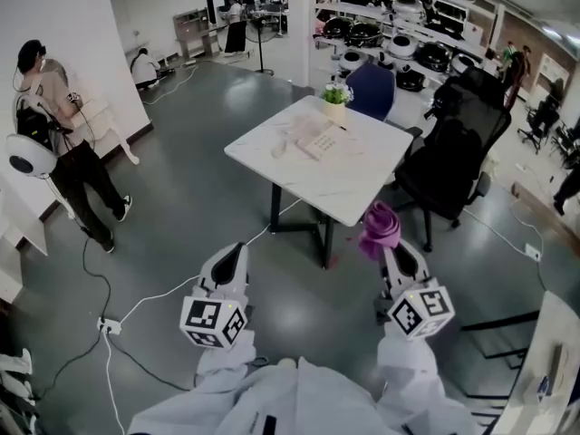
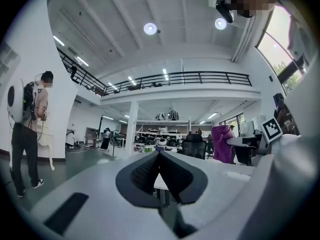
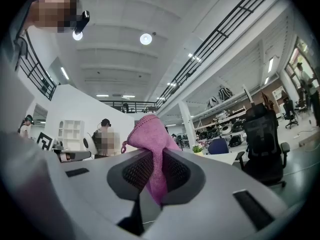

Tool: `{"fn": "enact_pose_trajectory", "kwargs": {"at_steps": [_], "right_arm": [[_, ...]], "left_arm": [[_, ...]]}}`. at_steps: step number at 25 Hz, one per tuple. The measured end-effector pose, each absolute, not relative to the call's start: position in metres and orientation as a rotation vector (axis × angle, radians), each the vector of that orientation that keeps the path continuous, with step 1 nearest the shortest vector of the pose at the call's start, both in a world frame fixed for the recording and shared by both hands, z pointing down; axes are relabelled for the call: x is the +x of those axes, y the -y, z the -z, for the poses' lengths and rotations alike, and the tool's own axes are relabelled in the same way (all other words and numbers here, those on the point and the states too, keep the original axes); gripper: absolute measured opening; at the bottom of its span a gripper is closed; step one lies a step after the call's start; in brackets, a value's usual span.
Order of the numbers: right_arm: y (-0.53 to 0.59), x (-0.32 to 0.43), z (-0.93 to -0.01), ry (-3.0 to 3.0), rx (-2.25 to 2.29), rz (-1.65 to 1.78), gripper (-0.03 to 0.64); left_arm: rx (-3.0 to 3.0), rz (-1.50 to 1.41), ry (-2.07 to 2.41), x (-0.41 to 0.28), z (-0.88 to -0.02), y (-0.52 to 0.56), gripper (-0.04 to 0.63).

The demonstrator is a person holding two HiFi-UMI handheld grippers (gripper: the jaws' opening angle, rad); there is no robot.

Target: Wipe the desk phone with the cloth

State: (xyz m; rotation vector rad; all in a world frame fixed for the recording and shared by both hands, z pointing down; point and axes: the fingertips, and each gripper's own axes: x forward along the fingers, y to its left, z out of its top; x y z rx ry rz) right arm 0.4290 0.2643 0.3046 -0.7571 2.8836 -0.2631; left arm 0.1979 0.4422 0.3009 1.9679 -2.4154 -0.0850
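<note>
Plainly, the jaws of the right gripper are clamped on the pink cloth, which is pinched between the ribbed pads and bunches up above them in a loose peak. The jaws of the left gripper are pressed together at the tips with nothing between them. In the head view both grippers are held side by side over the grey floor, short of the white table, with the cloth raised in front of the table's near edge. The desk phone lies on the far part of the tabletop, well apart from both grippers and just beside a small potted plant. A black office chair stands at the table's right side. A person stands by the white wall at the far left.
</note>
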Motion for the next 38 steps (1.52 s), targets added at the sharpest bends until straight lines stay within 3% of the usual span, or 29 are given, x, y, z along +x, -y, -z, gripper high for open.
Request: {"fn": "enact_pose_trajectory", "kwargs": {"at_steps": [16, 38], "right_arm": [[-0.224, 0.421, -0.319, -2.905, -0.756, 0.283, 0.035], [-0.111, 0.283, -0.346, -2.896, -0.767, 0.383, 0.035]], "left_arm": [[1.905, 0.083, 2.406, 0.207, -0.317, -0.414, -0.002], [1.994, 0.076, 2.273, 0.073, -0.344, -0.273, -0.002]]}}
